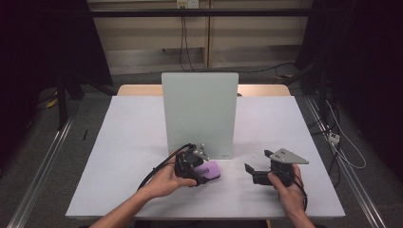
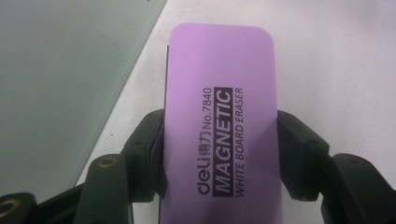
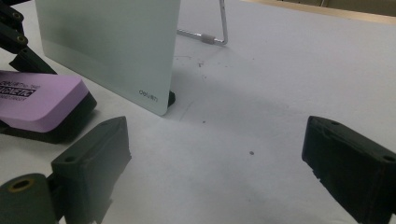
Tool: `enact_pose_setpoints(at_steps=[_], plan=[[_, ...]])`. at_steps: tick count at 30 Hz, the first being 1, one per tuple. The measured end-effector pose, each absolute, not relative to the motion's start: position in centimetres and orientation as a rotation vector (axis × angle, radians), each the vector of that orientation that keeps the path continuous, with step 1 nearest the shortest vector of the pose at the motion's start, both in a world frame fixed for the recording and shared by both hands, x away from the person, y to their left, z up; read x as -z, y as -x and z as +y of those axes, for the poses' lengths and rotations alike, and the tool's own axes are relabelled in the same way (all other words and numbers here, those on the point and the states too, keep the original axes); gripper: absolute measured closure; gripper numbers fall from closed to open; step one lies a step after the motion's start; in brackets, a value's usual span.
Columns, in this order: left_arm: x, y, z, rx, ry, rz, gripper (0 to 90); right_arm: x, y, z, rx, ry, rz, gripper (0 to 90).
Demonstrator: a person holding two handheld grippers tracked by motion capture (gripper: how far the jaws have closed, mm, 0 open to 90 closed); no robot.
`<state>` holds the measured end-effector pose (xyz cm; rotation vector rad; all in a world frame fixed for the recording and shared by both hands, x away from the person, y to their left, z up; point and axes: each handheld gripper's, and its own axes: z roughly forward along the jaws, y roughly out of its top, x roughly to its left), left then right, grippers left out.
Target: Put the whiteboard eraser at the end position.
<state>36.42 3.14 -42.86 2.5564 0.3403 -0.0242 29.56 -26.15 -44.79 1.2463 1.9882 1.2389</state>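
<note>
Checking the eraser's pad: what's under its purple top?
A black layer lies under the purple top, resting on the table. Its underside is hidden.

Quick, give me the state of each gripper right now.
Left gripper: shut on the purple whiteboard eraser, jaws clamping its long sides.
Right gripper: open, nothing between its jaws, above the table.

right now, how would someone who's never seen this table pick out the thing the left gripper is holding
Start at the upright pale green board standing mid-table. Just in front of its lower left corner, the left gripper is clamped on a whiteboard eraser. It is the only purple thing there: a rounded slab with a black underside, printed "MAGNETIC WHITE BOARD ERASER".
</note>
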Motion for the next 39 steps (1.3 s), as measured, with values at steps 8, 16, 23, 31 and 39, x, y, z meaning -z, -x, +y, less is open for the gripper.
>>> enact_pose_setpoints(at_steps=[8,16,23,31,39], plan=[[43.3,-36.4,3.2,0.023,-2.537,0.365,40.2,44.8,-29.6,-26.2,-1.24,-1.244,1.985,7.7],[43.3,-36.5,3.4,0.009,-2.547,0.311,39.9,44.8,-29.6,-26.2,-1.241,-1.242,1.989,7.7],[43.4,-36.4,3.6,0.004,-2.495,0.369,28.1,44.8,-29.7,-26.1,-1.243,-1.237,1.991,7.7],[42.9,-36.5,4.0,-0.03,-2.441,0.398,12.8,44.8,-29.7,-26.1,-1.245,-1.243,1.989,7.7],[42.2,-36.7,4.6,-0.064,-2.387,0.428,9.5,44.8,-29.7,-26.0,-1.244,-1.242,1.987,7.8]])
